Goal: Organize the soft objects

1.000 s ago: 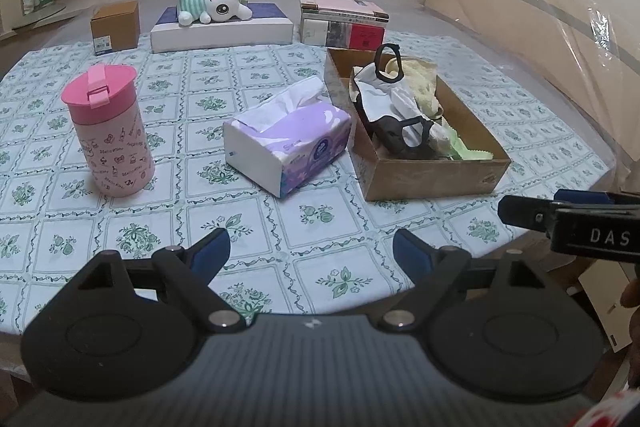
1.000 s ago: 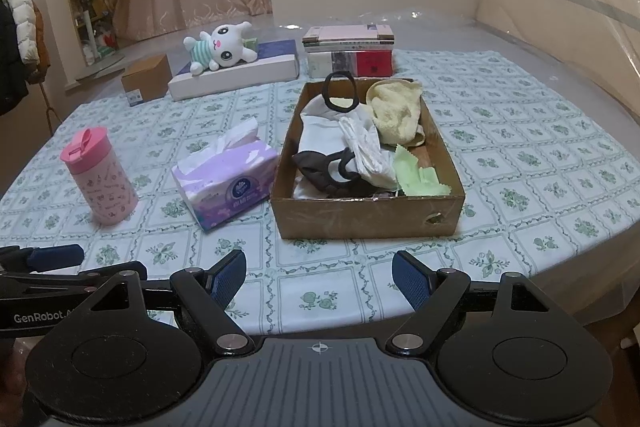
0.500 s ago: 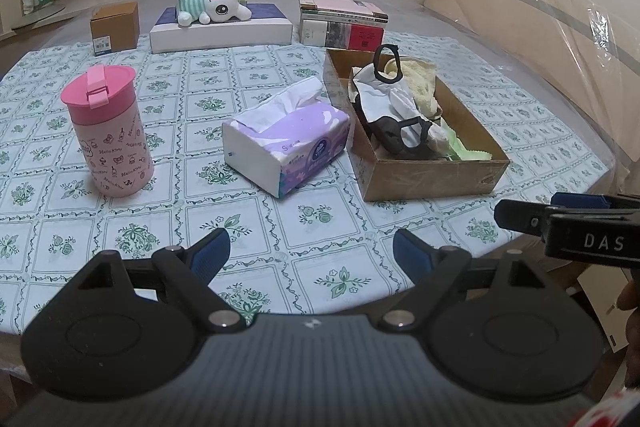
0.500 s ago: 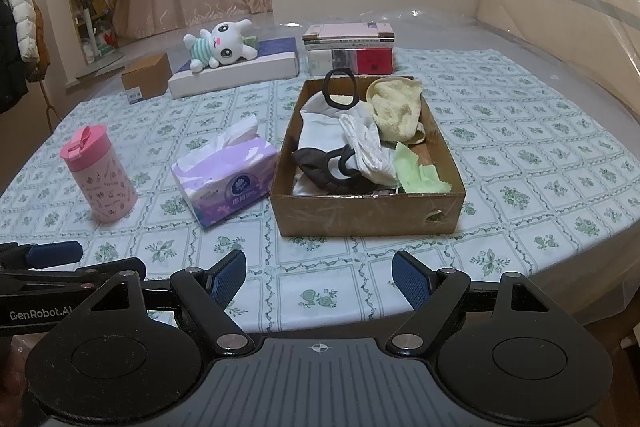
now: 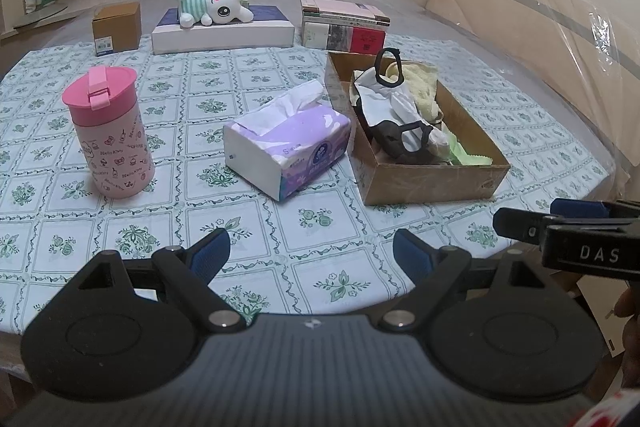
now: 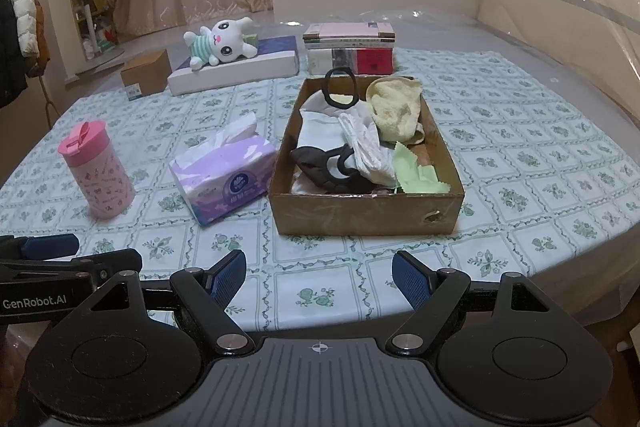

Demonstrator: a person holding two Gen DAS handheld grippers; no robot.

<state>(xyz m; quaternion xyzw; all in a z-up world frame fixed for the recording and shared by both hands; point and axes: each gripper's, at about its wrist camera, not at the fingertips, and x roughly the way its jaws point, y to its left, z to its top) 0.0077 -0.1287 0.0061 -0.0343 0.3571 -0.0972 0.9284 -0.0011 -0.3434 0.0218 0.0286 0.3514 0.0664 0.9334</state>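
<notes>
A cardboard box on the patterned tablecloth holds soft things: a yellow cloth, white fabric, a dark brown mask, a green cloth and a black hair tie. A white plush bunny lies on a flat white box at the back. My right gripper hovers open and empty over the near table edge, in front of the box. To its left, my left gripper is also open and empty.
A purple tissue pack sits left of the cardboard box, with a pink lidded cup further left. A small brown carton and a stack of books stand at the back. Bare tablecloth lies to the right.
</notes>
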